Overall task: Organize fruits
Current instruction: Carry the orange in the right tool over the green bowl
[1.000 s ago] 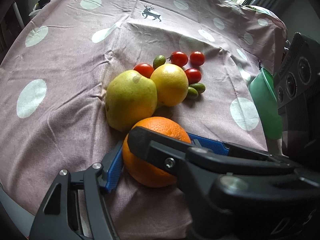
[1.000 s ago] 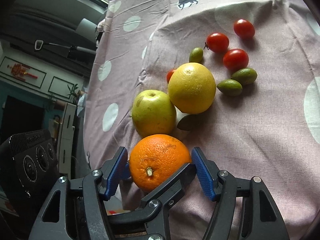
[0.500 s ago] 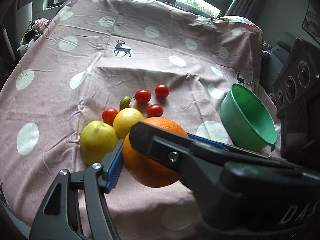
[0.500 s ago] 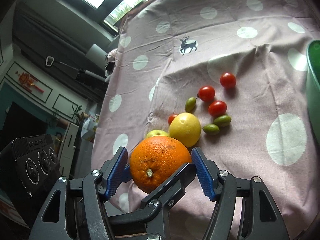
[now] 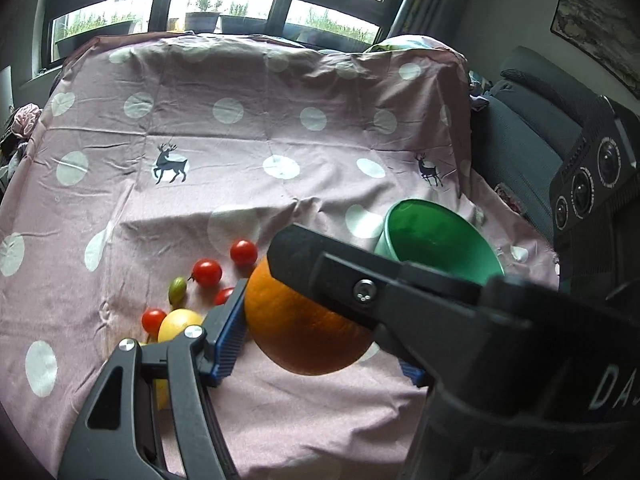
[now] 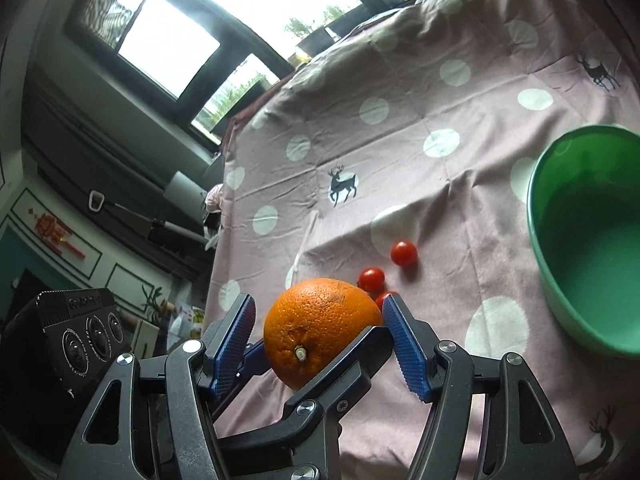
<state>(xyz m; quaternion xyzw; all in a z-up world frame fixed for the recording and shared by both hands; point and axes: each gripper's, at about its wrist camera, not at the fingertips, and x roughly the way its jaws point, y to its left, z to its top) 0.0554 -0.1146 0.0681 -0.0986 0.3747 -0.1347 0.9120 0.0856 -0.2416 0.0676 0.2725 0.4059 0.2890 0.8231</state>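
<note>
An orange (image 5: pixel 304 332) hangs in the air above the pink dotted cloth (image 5: pixel 240 152), gripped crosswise by both grippers. My left gripper (image 5: pixel 320 352) is shut on it, its left blue pad against the peel. My right gripper (image 6: pixel 318 320) is shut on the same orange (image 6: pixel 320 320), stem end toward the camera. A finger of the right gripper (image 5: pixel 360 284) crosses over the fruit in the left wrist view. An empty green bowl (image 6: pixel 536 216) stands to the right (image 5: pixel 432 236). Cherry tomatoes (image 5: pixel 207 273), a small green fruit (image 5: pixel 177 289) and a yellow fruit (image 5: pixel 178 324) lie on the cloth below.
The cloth's right edge drops off beside a grey sofa (image 5: pixel 520 128). Windows run behind the far edge of the table. A cherry tomato (image 6: pixel 404 253) lies left of the bowl. The pear-like fruit is hidden behind my left gripper's frame.
Both grippers have risen together with the orange, lifting it off the cloth. The views have tilted up, bringing the green bowl and the windows into sight.
</note>
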